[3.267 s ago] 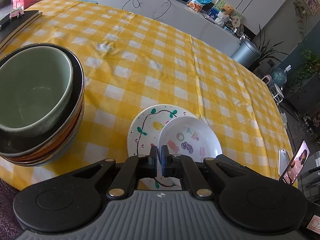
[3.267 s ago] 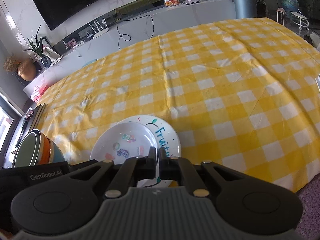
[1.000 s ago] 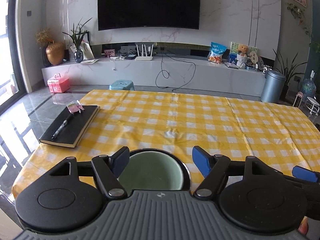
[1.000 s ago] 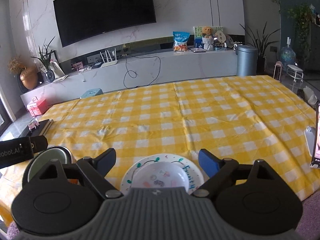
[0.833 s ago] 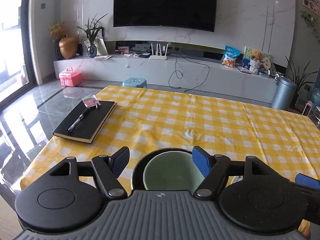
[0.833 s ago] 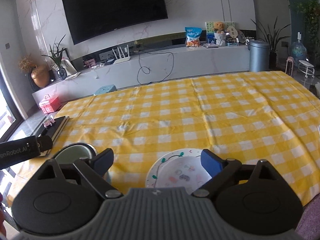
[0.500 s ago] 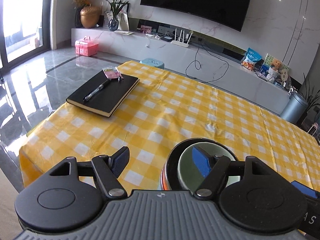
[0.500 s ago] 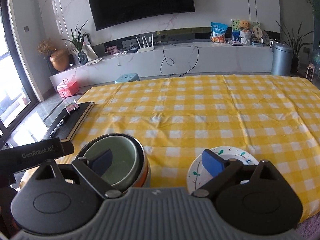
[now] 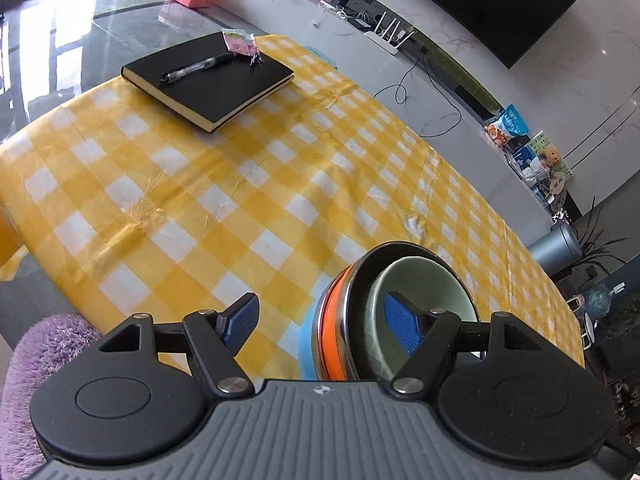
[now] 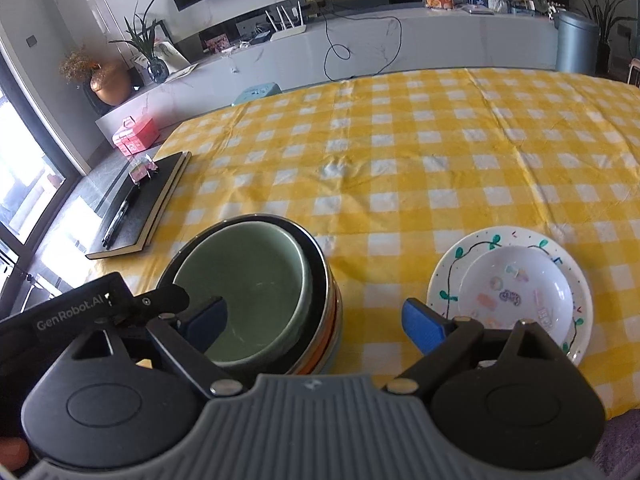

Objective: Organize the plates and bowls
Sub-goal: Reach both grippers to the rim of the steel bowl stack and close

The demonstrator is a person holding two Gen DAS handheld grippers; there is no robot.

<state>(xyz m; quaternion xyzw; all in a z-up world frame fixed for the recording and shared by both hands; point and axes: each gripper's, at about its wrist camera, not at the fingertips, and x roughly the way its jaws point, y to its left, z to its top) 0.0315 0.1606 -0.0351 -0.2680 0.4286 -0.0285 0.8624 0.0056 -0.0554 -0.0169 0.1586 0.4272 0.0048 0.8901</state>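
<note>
Now: bowl-stack step | left gripper (image 9: 320,322) and right gripper (image 10: 314,318) both spread, empty, at bowl stack (image 10: 256,292) | next: close on its rim | plates (image 10: 510,292) right of stack

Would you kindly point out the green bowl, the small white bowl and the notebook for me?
green bowl (image 10: 244,292): right wrist view, on its inner floor.
small white bowl (image 10: 516,288): right wrist view, on its patterned inside.
notebook (image 9: 216,80): left wrist view, on its black cover.
</note>
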